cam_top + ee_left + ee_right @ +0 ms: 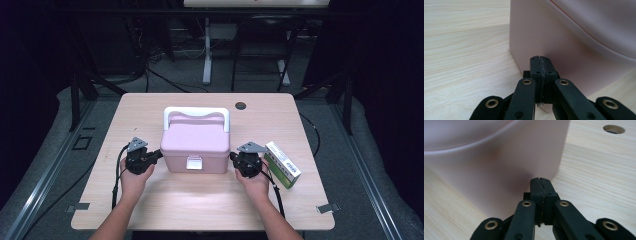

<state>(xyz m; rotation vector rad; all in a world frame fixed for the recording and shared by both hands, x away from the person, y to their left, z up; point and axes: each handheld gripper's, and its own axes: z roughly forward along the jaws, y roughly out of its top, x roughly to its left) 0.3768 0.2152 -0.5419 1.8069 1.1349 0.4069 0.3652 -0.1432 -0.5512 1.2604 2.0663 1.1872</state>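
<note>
The left gripper [159, 156] and right gripper [233, 158], both with jaws clenched on nothing, press against opposite ends of the pink box [195, 145] on the bench [200, 200].

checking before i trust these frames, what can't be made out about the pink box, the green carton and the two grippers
- Pink box: contents hidden by its closed lid in the high view.
- Green carton: print too small to read, high view.
- Left gripper and right gripper: jaws shut, tips at the box's sides; contact cannot be told.
- Box's top and handle: cut off by the frame edge in both gripper views.
</note>
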